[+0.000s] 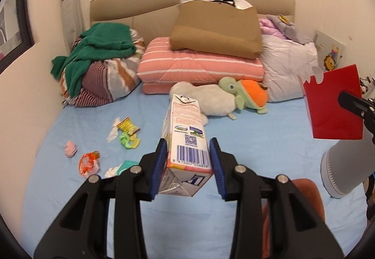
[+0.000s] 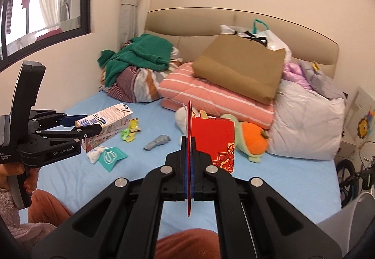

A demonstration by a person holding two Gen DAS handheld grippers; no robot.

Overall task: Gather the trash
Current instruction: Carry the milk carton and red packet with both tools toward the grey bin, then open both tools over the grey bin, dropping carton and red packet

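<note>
Both tongs pinch: left tongs (image 1: 187, 165) hold carton (image 1: 185, 132) lengthwise, top pointing away; right tongs (image 2: 189, 153), red bag (image 2: 213, 139).

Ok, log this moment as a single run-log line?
left hand-held gripper: shut on milk carton | right hand-held gripper: shut on red paper bag | wrappers remain on bed

Pink-and-white milk carton (image 1: 185, 139), barcode up, lifted off the bed, lengthwise toward the headboard. Red paper bag (image 2: 214, 139) also aloft, seen edge-on. Crumpled wrappers (image 1: 127, 133) and tissues (image 1: 70, 148) strewn near the bed's left edge.
</note>
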